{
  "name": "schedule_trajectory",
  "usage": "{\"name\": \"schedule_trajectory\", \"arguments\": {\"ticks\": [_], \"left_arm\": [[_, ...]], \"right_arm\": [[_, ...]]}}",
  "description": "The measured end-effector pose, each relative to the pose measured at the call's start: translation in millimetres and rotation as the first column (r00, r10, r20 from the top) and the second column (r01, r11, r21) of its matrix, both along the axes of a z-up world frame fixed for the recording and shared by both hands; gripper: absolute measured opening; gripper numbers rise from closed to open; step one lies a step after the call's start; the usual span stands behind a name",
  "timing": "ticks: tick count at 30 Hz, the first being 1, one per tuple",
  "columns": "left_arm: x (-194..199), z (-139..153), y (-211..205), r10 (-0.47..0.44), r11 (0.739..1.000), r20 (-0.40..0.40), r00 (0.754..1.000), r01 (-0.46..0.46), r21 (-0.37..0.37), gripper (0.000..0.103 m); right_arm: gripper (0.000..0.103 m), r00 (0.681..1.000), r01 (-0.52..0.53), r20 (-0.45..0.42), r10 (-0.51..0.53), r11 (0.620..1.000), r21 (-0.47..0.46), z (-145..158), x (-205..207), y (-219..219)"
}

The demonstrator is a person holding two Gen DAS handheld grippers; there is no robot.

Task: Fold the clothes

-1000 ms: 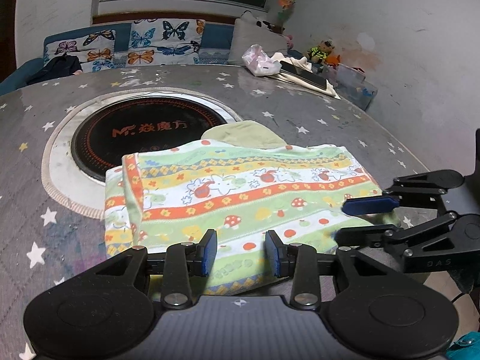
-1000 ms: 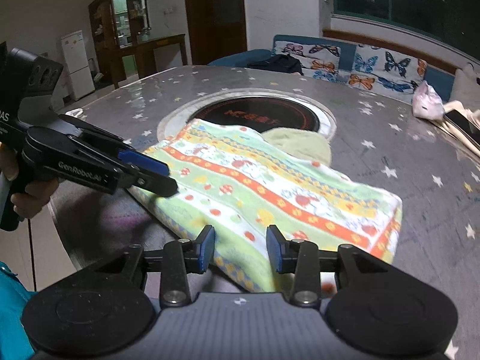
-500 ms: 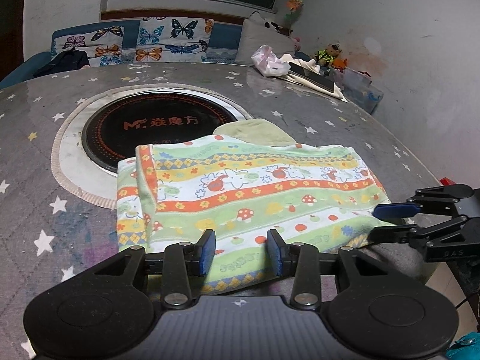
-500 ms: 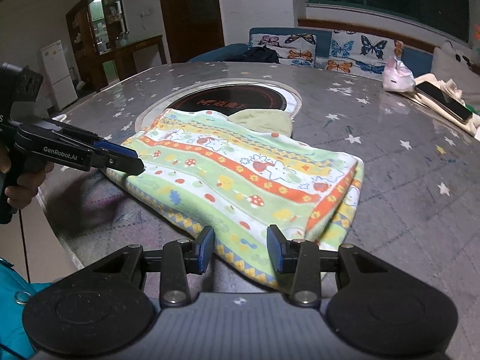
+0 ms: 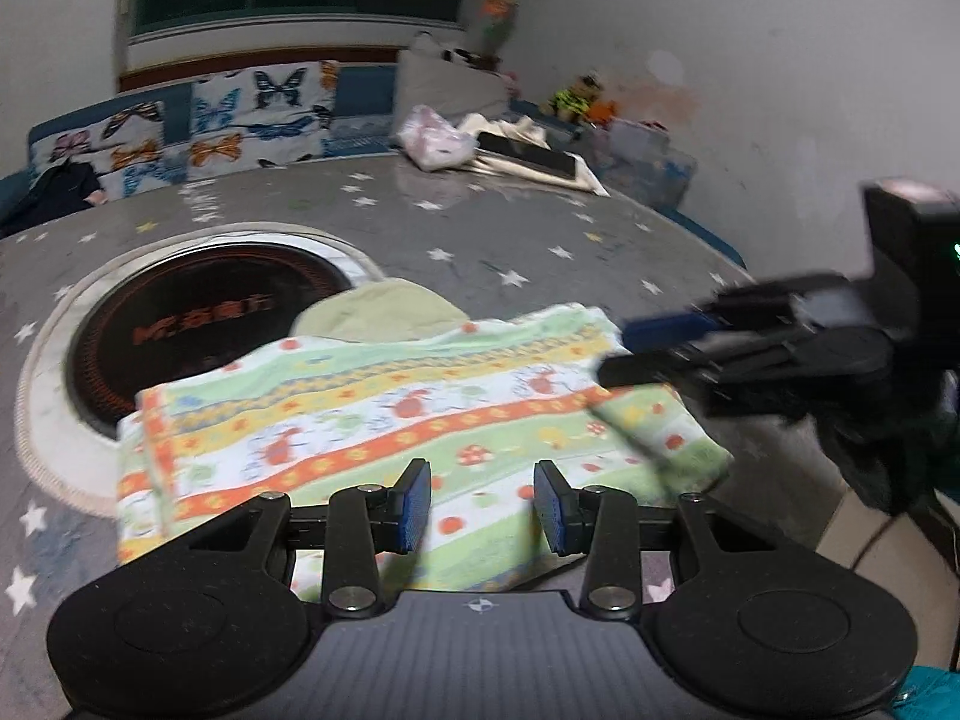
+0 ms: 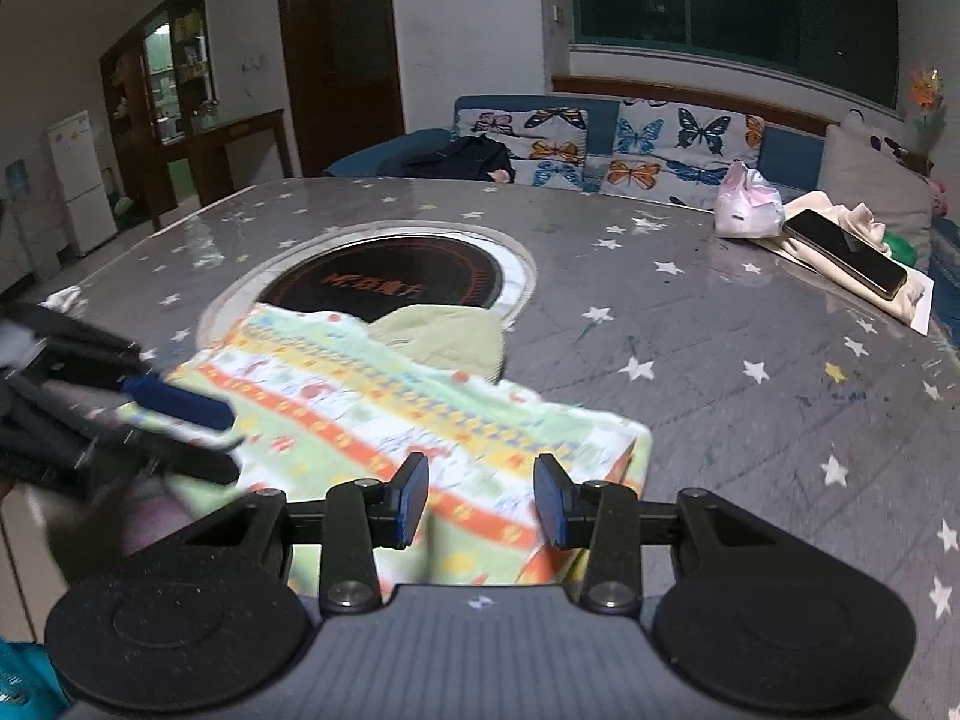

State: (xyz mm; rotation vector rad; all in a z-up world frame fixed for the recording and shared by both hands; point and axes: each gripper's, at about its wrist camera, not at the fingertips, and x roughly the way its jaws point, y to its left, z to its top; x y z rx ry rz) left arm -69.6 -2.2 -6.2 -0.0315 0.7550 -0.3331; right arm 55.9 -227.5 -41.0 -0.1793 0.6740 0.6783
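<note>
A folded, striped children's garment with mushroom print lies on the grey starred table; it also shows in the right wrist view. A plain green part sticks out at its far edge. My left gripper is open, low over the garment's near edge. My right gripper is open over the garment's right end. In the left wrist view the right gripper reaches over the garment's right corner, blurred. In the right wrist view the left gripper is at the garment's left edge.
A round black induction plate is set in the table behind the garment. A pink bag, a phone and cloth lie at the far right. A butterfly-print sofa stands behind the table.
Both grippers have moved in closer over the garment's ends. The right gripper now reaches over the right corner, and the garment's right edge looks shifted and rumpled.
</note>
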Motion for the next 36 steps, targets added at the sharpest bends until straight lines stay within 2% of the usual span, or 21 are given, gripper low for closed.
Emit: {"name": "schedule_trajectory", "arguments": {"ticks": [10, 15, 20, 23, 27, 29, 36], "left_arm": [[5.7, -15.4, -11.3, -0.034, 0.999, -0.036, 0.999, 0.035, 0.027, 0.041], [4.7, -16.0, -10.6, -0.03, 0.999, -0.036, 0.999, 0.031, 0.027, 0.041], [2.0, -12.3, -7.8, -0.021, 1.0, -0.03, 0.999, 0.022, 0.017, 0.042], [-0.8, -8.0, -3.9, -0.008, 1.0, -0.021, 1.0, 0.008, 0.013, 0.042], [-4.8, -2.3, 2.5, 0.015, 1.0, -0.01, 1.0, -0.015, 0.008, 0.047], [-7.6, 0.5, 8.7, 0.039, 0.999, -0.002, 0.999, -0.039, 0.006, 0.048], [-16.3, 3.4, 32.7, 0.123, 0.992, -0.008, 0.992, -0.123, -0.008, 0.053]], "right_arm": [[0.039, 0.997, 0.059, -0.042, -0.06, 0.998, -0.015, -24.4, 23.7, -5.6], [0.039, 0.998, 0.057, -0.025, -0.057, 0.998, -0.024, -18.7, 19.7, -3.8], [0.04, 1.0, 0.007, -0.013, -0.007, 1.0, -0.004, -8.0, 4.9, 4.2], [0.045, 0.999, -0.04, -0.011, 0.04, 0.999, 0.0, -5.5, -7.0, 13.6], [0.054, 0.995, -0.102, -0.008, 0.102, 0.995, 0.001, -4.4, -22.0, 26.3], [0.055, 0.992, -0.125, -0.005, 0.125, 0.992, -0.006, -5.3, -28.9, 32.0], [0.06, 0.991, -0.134, -0.018, 0.134, 0.991, -0.007, -11.9, -40.3, 36.8]]}}
